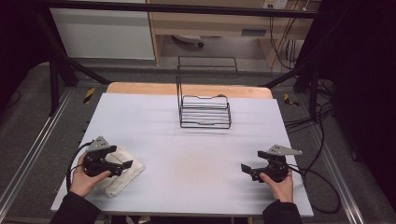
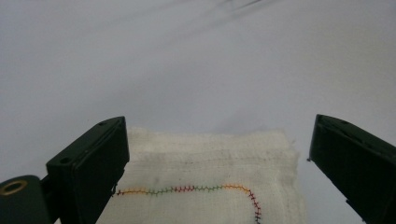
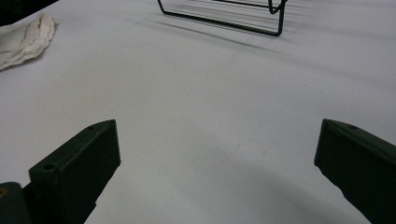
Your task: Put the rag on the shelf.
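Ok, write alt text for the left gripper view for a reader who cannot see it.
A folded white cloth with a line of multicoloured stitching lies on a pale table, between the two open black jaws of the left gripper. The jaws stand wide apart on either side of the cloth, not closed on it.

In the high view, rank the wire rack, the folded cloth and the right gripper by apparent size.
1. wire rack, clearly largest.
2. folded cloth, partly hidden under the left gripper.
3. right gripper, close to the cloth, so that ranking is unsure.
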Demonstrator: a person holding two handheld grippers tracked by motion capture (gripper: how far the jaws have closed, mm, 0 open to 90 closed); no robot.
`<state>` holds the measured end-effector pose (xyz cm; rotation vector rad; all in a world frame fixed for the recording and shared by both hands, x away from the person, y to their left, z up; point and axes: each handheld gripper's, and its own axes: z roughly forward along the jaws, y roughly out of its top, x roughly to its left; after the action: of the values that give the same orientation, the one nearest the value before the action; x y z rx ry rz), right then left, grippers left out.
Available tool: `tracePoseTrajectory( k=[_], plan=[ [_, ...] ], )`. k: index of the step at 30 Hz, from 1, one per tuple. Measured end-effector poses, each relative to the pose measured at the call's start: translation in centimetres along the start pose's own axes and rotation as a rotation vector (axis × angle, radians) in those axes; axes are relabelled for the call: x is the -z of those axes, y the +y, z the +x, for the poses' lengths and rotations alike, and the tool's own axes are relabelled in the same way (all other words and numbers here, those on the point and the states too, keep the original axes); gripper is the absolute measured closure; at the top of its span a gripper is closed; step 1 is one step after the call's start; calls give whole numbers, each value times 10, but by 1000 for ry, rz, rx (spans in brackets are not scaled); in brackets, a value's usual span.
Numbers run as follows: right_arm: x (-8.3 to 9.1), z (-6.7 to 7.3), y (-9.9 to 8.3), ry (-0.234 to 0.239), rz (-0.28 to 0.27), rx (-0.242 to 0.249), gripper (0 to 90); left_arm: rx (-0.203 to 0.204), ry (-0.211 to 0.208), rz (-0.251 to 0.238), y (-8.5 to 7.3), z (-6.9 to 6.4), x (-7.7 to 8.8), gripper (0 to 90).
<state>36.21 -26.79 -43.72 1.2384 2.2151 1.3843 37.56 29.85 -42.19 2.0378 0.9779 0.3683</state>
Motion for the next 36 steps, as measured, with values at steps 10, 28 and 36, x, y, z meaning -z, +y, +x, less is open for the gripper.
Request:
tracePoseTrajectory(
  k=[10,28,36],
  plan=[
    [-1,0,-1,5,8,3,11,0,2,5,3,-6,0,60],
    [-3,2,-2,-7,33,11,14,-8,11,107,2,-37,-14,328],
    [-4,2,-2,-13,40,15,14,-29,45,149,-5,-44,-24,394]
  ],
)
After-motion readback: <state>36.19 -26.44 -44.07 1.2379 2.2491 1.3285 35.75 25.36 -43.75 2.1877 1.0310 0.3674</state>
